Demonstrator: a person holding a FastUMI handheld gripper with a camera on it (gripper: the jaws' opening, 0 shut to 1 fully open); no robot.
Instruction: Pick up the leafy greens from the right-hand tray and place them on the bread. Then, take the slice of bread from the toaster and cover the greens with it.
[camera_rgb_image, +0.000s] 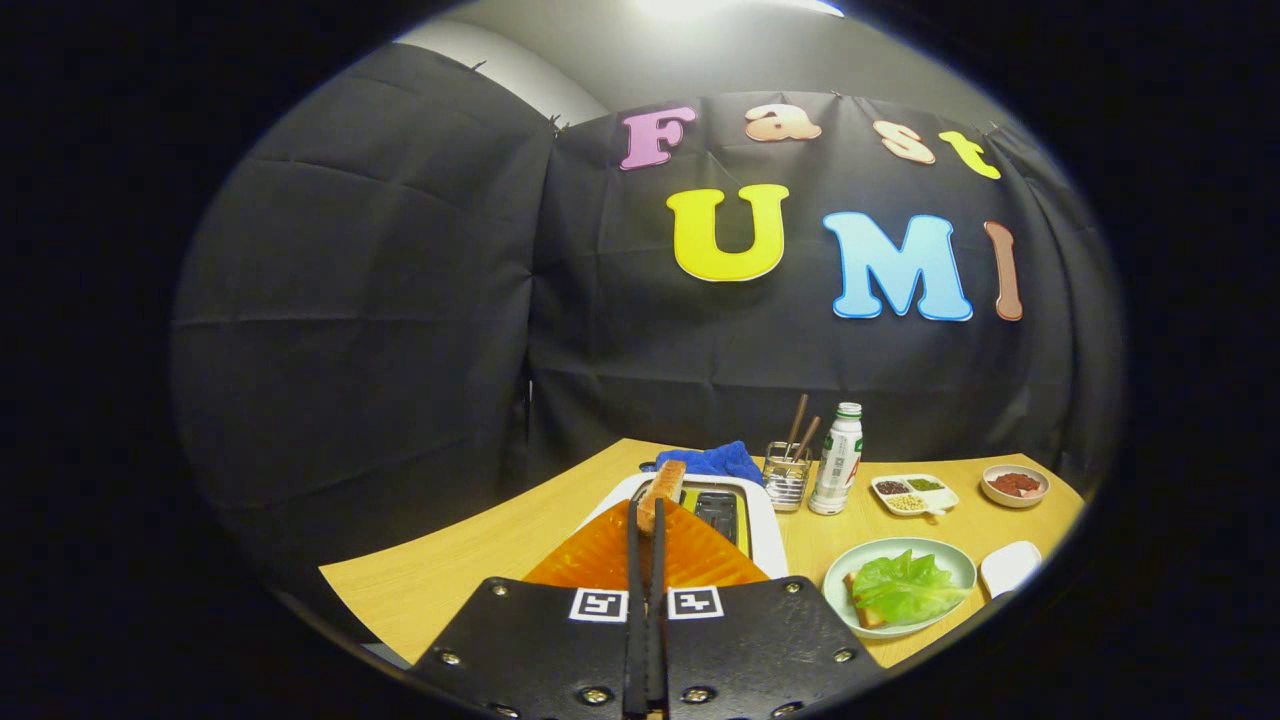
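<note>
Jaws nearly together, pinching bread slice above toaster, greens on plate rightward

Green leaf on a pale green plate, at two o'clock from the white toaster. Blue cloth and tan bench.

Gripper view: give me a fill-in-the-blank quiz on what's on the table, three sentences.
1. The claw has its fingers close together at the bread slice standing in the ___.
2. The lettuce leaf lies on a round green ___.
3. The bottle beside the chopstick holder has a ___ cap.
Missing words: toaster; plate; green.
</note>
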